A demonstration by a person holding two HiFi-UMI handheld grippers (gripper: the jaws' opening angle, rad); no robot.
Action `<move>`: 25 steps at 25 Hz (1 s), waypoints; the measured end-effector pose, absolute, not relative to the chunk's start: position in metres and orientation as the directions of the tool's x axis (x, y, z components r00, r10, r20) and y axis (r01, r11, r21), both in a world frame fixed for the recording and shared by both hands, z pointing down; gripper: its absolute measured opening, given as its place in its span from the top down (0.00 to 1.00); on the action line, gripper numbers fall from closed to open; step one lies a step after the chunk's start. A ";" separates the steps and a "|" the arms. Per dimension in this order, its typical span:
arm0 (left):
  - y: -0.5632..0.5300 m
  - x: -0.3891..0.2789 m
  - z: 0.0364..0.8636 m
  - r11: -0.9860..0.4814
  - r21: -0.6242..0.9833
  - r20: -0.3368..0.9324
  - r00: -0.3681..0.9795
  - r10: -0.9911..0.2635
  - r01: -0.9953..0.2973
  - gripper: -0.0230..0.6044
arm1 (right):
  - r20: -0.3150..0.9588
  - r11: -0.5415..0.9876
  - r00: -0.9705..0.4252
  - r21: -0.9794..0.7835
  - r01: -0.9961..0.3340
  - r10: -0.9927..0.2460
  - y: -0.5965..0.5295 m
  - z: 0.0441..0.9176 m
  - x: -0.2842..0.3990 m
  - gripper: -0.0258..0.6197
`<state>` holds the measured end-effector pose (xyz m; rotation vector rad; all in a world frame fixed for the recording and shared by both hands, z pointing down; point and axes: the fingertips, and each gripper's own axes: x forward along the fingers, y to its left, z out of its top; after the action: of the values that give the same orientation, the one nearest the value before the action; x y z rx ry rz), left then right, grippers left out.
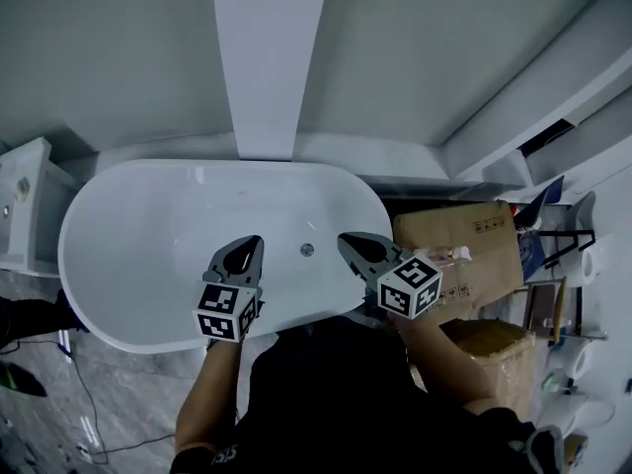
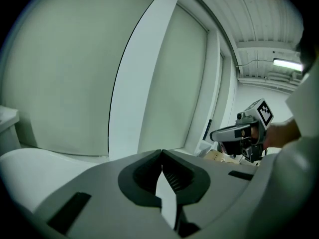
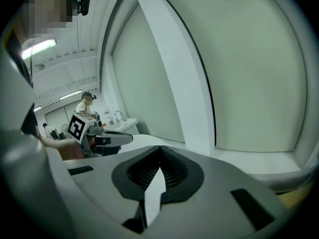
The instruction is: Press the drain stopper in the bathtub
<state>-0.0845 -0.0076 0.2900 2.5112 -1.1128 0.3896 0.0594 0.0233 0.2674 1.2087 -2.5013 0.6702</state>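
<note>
The drain stopper [image 1: 307, 250] sits on the bathtub [image 1: 128, 265] floor, between your left claw [image 1: 249, 246] and right claw [image 1: 352, 244], both pressed together and empty. It is likely rigid, slick, sprung metal: don't pinch it, push its centre with 1 closed tip.

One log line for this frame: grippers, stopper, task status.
left gripper: shut, empty, left of drain stopper | right gripper: shut, empty, right of it | both over bathtub | stopper not yet touched
</note>
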 end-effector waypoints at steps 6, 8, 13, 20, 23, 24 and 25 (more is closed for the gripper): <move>-0.014 -0.073 0.315 -0.610 0.241 0.435 0.646 -0.628 -0.755 0.94 | 0.471 0.544 -0.642 -0.345 -0.765 -0.604 0.010 0.302 0.055 0.94; -0.023 -0.073 0.325 -0.594 0.244 0.463 0.630 -0.623 -0.767 0.94 | 0.473 0.547 -0.658 -0.368 -0.751 -0.585 0.001 0.312 0.056 0.94; -0.049 -0.060 0.341 -0.566 0.243 0.502 0.602 -0.621 -0.787 0.94 | 0.485 0.562 -0.683 -0.392 -0.728 -0.546 -0.028 0.337 0.069 0.94; -0.083 -0.040 0.415 -0.563 0.225 0.585 0.572 -0.574 -0.795 0.94 | 0.587 0.590 -0.688 -0.396 -0.704 -0.427 -0.048 0.427 0.079 0.94; -0.086 -0.030 0.461 -0.561 0.250 0.594 0.582 -0.555 -0.789 0.94 | 0.643 0.603 -0.669 -0.380 -0.702 -0.373 -0.045 0.477 0.083 0.94; -0.089 -0.029 0.480 -0.561 0.250 0.598 0.581 -0.551 -0.789 0.94 | 0.657 0.601 -0.660 -0.376 -0.705 -0.363 -0.048 0.494 0.085 0.94; -0.093 -0.028 0.501 -0.561 0.250 0.605 0.579 -0.546 -0.790 0.94 | 0.670 0.598 -0.653 -0.374 -0.709 -0.355 -0.052 0.512 0.086 0.94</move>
<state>-0.0278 -0.0930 0.5006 2.3092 -1.0653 0.6444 0.0856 -0.0522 0.5121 0.8401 -2.2851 0.8632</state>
